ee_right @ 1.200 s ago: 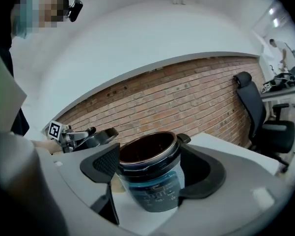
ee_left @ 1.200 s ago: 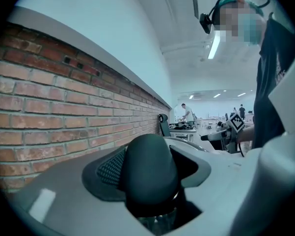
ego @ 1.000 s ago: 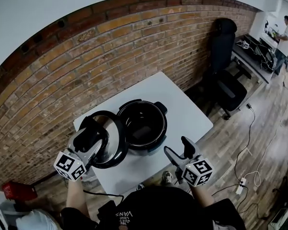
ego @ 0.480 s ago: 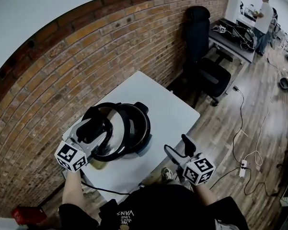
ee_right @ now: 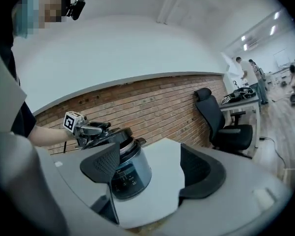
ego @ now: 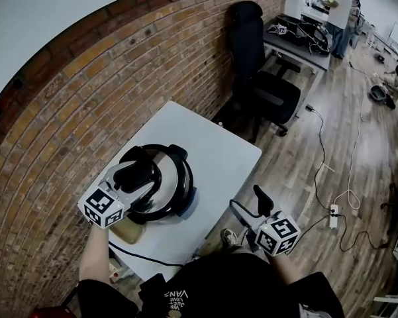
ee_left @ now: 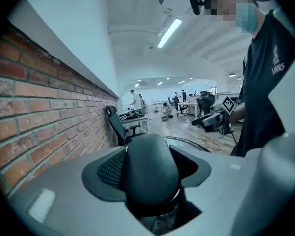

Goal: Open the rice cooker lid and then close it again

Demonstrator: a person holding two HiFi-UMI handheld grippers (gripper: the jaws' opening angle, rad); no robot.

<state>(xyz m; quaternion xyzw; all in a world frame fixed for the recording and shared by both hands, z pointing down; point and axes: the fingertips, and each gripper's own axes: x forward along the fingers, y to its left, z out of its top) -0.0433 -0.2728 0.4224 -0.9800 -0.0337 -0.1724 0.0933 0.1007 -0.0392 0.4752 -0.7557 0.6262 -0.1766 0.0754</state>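
The rice cooker [ego: 187, 195] stands on the white table [ego: 212, 151]; in the right gripper view the cooker [ee_right: 130, 173] shows its grey body and front panel. Its steel lid [ego: 167, 179] lies over the pot's mouth, slightly tilted in the right gripper view. My left gripper [ego: 140, 174] is shut on the lid's black handle [ee_left: 149, 173], which fills the space between its jaws. My right gripper [ego: 247, 201] hangs open off the table's near edge, nothing between its fingers, pointing at the cooker.
A brick wall [ego: 119, 65] runs behind the table. A black office chair [ego: 265, 78] stands to the right, with desks and people beyond. Cables and a power strip [ego: 331, 216] lie on the wood floor. A tan object [ego: 127, 232] sits at the table's near left.
My left gripper has carried the lid rightward from beside the open pot to over its mouth, covering it. The right gripper stays open near the table's front edge.
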